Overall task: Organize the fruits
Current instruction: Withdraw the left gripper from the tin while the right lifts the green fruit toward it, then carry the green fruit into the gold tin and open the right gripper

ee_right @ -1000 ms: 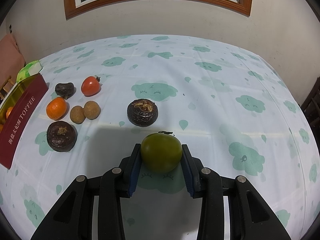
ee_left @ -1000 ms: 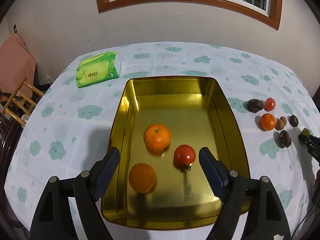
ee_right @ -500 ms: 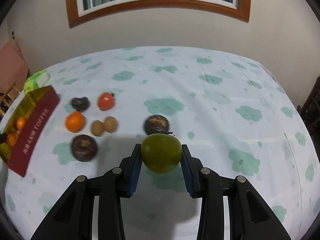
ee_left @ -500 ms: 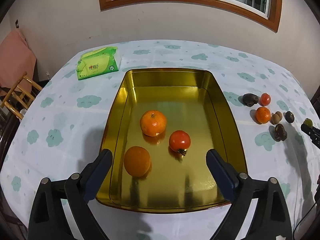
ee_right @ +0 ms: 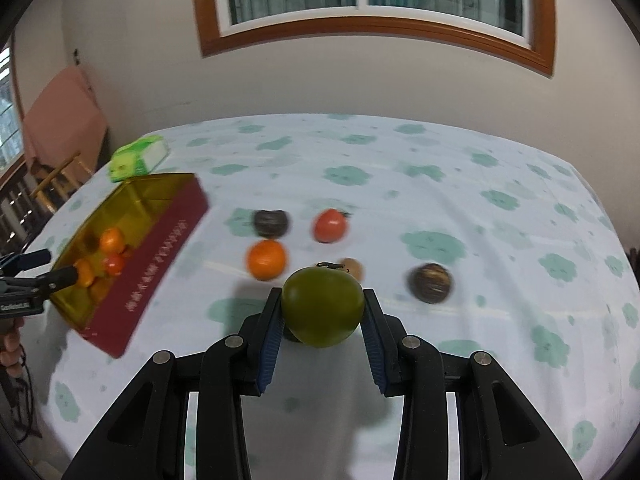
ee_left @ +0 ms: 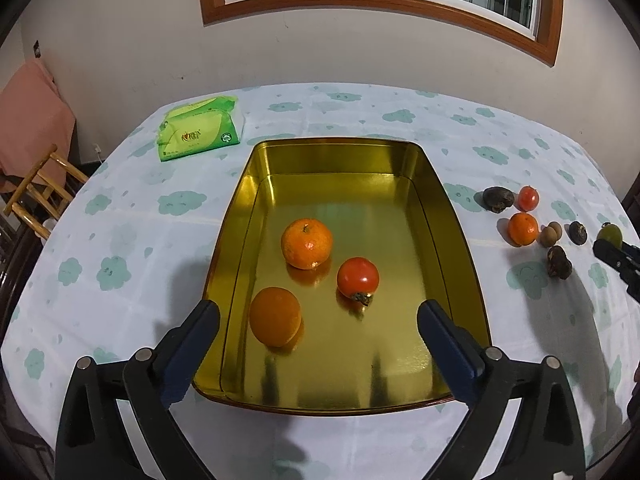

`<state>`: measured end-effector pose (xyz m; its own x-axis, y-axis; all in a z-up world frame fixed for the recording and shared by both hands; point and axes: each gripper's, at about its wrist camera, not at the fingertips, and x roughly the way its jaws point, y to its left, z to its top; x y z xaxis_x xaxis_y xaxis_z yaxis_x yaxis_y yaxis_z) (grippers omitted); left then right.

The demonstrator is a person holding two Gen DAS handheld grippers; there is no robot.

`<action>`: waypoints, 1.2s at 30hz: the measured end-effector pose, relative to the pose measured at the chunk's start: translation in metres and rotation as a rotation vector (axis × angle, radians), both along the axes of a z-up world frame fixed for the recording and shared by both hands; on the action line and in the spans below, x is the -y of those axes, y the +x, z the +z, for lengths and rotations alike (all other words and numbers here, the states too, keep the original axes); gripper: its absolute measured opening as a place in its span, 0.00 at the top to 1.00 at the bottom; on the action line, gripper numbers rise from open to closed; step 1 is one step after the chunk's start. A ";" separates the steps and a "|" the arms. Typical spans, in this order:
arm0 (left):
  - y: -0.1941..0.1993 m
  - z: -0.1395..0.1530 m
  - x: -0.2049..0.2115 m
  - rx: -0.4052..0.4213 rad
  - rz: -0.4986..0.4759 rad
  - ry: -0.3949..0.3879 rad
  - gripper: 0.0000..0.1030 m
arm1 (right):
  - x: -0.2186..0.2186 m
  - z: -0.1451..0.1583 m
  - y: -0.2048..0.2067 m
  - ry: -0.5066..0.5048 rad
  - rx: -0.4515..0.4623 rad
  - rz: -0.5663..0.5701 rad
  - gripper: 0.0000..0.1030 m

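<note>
in the left wrist view our left gripper (ee_left: 318,318) hangs over the near end of the gold tin tray (ee_left: 448,208), its jaws opening wide with nothing pressed between the pads. the orange (ee_left: 275,316) lies in the tray just inside our left finger, touching neither finger. ahead of it sits the mandarin (ee_left: 307,243), and to the right of that, nearer our right finger, the red tomato (ee_left: 358,279) with its stem turned toward us. the three fruits lie close together but apart. far ahead and to the left a green tissue pack (ee_left: 201,128) lies on the cloud-print tablecloth (ee_left: 120,240). well off to the right of the tray a small cluster of loose fruit (ee_left: 528,224) rests on the cloth, and past it we see the tip of the other gripper carrying something green.

in the right wrist view our right gripper (ee_right: 322,312) is clamped on the green tomato (ee_right: 322,306), both pads pressed to its sides, raised clear of the cloth. ahead of the fingers, blurred, lie an orange fruit (ee_right: 267,259), a red tomato (ee_right: 329,225) and two dark fruits (ee_right: 271,223); a small brown one peeks from just behind the green tomato. the tray, showing a dark red outer wall (ee_right: 160,256), lies well to the left, with the left gripper's fingers at its near end.
</note>
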<state>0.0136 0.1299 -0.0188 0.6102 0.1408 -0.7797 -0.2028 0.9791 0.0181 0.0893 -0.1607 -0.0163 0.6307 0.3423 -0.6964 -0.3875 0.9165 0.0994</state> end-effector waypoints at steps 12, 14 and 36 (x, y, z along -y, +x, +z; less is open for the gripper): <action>-0.009 0.008 -0.018 0.025 0.044 -0.022 0.03 | -0.075 0.008 -0.015 0.014 0.010 0.181 0.62; -0.011 0.008 -0.024 0.031 0.060 -0.035 0.03 | -0.088 0.011 -0.018 0.015 0.018 0.210 0.62; -0.036 0.002 -0.093 0.018 0.233 -0.053 0.03 | -0.213 -0.009 -0.035 -0.138 -0.044 0.496 0.62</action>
